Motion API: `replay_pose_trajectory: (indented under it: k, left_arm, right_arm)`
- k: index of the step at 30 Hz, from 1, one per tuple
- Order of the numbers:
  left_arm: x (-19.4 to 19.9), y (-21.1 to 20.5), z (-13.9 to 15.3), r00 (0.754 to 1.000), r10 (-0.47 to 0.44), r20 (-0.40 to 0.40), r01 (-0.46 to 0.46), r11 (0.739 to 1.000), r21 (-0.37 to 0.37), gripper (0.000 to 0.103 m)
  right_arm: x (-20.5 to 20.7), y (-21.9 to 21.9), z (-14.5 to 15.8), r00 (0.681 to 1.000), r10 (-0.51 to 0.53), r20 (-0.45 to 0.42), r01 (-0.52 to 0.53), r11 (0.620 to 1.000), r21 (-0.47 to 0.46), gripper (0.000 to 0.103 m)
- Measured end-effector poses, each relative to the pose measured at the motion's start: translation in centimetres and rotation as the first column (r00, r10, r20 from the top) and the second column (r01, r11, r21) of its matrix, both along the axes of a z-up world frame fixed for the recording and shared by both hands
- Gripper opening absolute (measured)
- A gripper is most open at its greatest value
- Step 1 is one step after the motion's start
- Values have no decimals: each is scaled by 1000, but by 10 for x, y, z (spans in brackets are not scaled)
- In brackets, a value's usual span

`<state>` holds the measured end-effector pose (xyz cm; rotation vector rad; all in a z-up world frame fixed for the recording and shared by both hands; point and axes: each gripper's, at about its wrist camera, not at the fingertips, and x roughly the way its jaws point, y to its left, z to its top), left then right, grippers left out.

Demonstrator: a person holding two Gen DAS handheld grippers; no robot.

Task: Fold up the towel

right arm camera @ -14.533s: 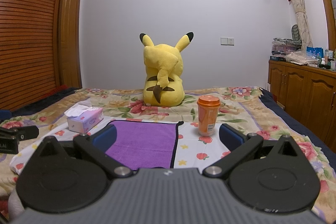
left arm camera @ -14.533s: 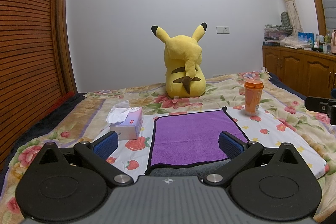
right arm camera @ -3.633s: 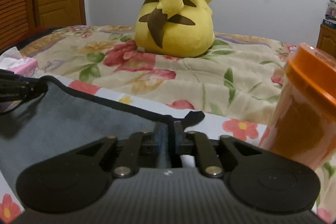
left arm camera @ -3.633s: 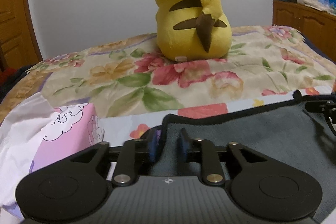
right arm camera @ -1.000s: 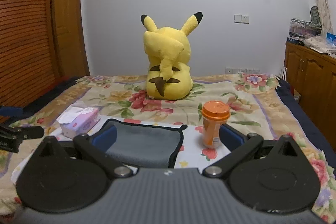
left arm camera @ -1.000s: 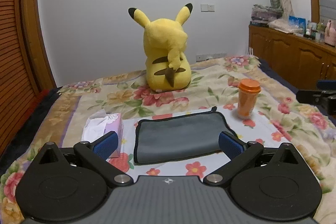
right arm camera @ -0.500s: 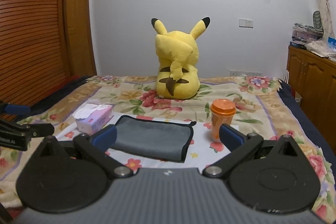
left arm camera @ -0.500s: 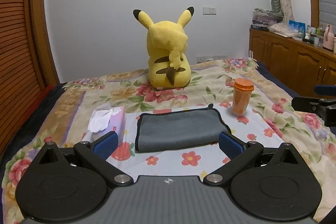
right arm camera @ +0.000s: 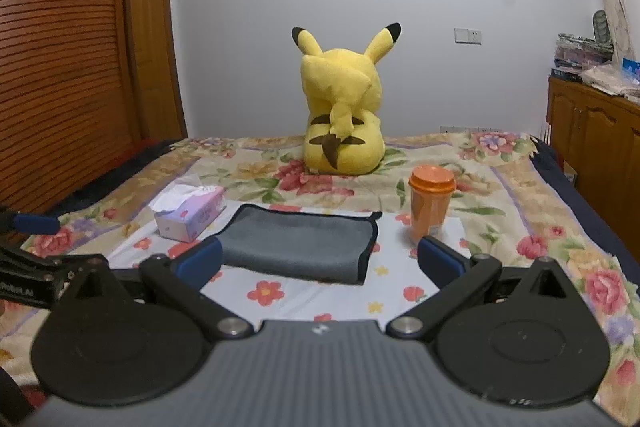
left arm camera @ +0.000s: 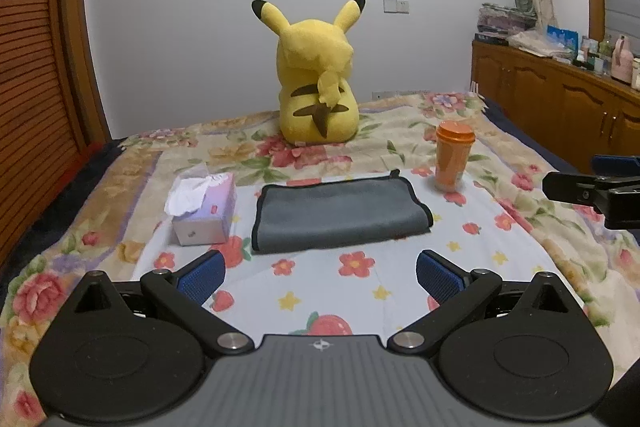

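Observation:
The towel (left arm camera: 340, 213) lies folded in half on the flowered bedspread, grey side up with a black hem; it also shows in the right wrist view (right arm camera: 298, 245). My left gripper (left arm camera: 320, 275) is open and empty, held back from the towel's near edge. My right gripper (right arm camera: 320, 257) is open and empty, also short of the towel. The right gripper shows at the right edge of the left wrist view (left arm camera: 592, 187); the left gripper shows at the left edge of the right wrist view (right arm camera: 32, 259).
A tissue box (left arm camera: 204, 209) sits left of the towel and an orange lidded cup (left arm camera: 454, 155) right of it. A yellow plush toy (left arm camera: 318, 79) sits behind. A wooden cabinet (left arm camera: 560, 107) stands right of the bed, a slatted wooden wall (right arm camera: 60, 47) left.
Both grippers have drawn back and risen away from the folded towel, so it looks smaller and farther. The towel, tissue box and cup have not moved.

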<state>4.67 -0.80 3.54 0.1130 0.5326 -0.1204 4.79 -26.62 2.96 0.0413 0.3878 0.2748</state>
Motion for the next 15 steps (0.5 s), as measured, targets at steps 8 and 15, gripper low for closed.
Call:
replay_pose_trajectory:
  k: [8,15]
  left_arm:
    - [-7,-4,-19,1000,9,-18,-9,1000,11,103]
    - [-11,-8,-37,999,17,-35,-17,1000,9,103]
  right_arm:
    - [-9,2,-16,1000,-3,-18,3,1000,7,103]
    - [-17,2,-29,999,-19,-41,19,1000,12,103]
